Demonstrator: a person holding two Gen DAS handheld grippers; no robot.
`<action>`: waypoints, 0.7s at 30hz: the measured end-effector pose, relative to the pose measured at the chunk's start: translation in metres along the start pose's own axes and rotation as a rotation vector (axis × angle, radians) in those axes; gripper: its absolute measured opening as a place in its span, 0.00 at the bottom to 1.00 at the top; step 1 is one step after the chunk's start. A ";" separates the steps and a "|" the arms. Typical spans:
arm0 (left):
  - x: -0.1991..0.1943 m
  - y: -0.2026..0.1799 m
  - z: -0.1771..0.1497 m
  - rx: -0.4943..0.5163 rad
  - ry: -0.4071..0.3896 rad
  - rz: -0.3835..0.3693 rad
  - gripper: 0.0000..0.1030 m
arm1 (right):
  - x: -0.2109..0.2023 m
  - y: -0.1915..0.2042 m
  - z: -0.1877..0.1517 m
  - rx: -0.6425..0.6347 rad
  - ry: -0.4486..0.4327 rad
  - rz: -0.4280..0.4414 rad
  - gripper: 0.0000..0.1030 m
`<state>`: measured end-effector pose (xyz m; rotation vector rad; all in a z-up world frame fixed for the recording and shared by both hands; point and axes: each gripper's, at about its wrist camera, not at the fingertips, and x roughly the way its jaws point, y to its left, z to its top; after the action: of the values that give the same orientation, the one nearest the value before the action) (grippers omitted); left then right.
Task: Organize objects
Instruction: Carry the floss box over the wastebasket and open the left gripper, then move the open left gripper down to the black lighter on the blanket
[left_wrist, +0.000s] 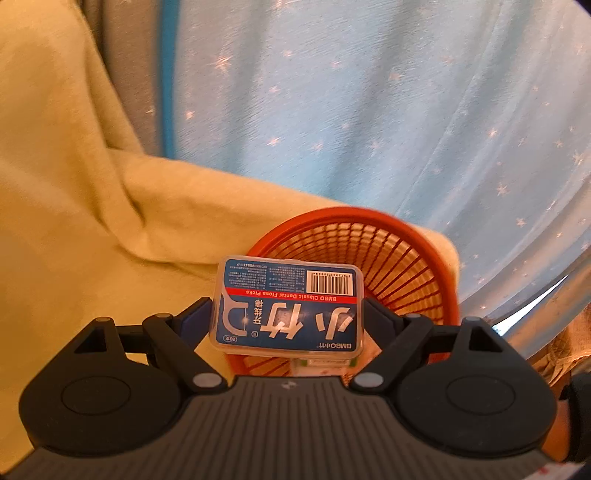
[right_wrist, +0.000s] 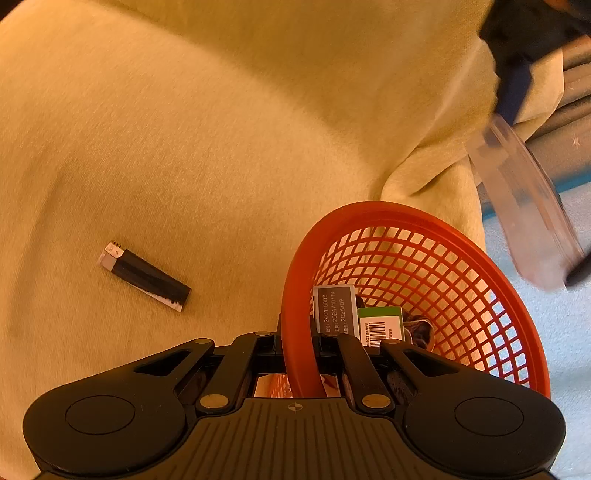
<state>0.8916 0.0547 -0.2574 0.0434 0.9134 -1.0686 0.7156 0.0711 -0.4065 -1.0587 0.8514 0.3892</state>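
Floss pick box (left_wrist: 286, 308) clamped between left gripper (left_wrist: 286, 314) fingers, held above the red basket (left_wrist: 424, 258) just ahead. Right gripper (right_wrist: 299, 341) pinched on the basket's near rim; two small boxes (right_wrist: 334, 308) inside. Black lighter (right_wrist: 146, 275) on yellow cloth (right_wrist: 221, 129), ahead-left of the right gripper.

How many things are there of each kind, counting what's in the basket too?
Baskets: 1, orange basket, its rim pinched by the right gripper.
Floss boxes: 1, floss box, held by the left gripper.
Lighters: 1, lighter, on the yellow cloth.
Packets seen in the basket: 3, grey box, green box, dark packet.
Total: 6
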 end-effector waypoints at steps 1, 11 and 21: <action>0.002 -0.003 0.002 0.001 -0.003 -0.008 0.81 | 0.000 0.000 0.000 0.001 -0.001 0.000 0.02; 0.017 -0.030 0.011 0.040 -0.042 -0.059 0.89 | -0.003 -0.003 -0.001 0.012 -0.003 0.006 0.02; 0.005 -0.004 -0.005 -0.010 -0.030 0.019 0.89 | -0.004 -0.004 -0.003 0.016 -0.006 0.002 0.02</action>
<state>0.8868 0.0512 -0.2624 0.0274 0.8893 -1.0443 0.7146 0.0670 -0.4013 -1.0419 0.8488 0.3863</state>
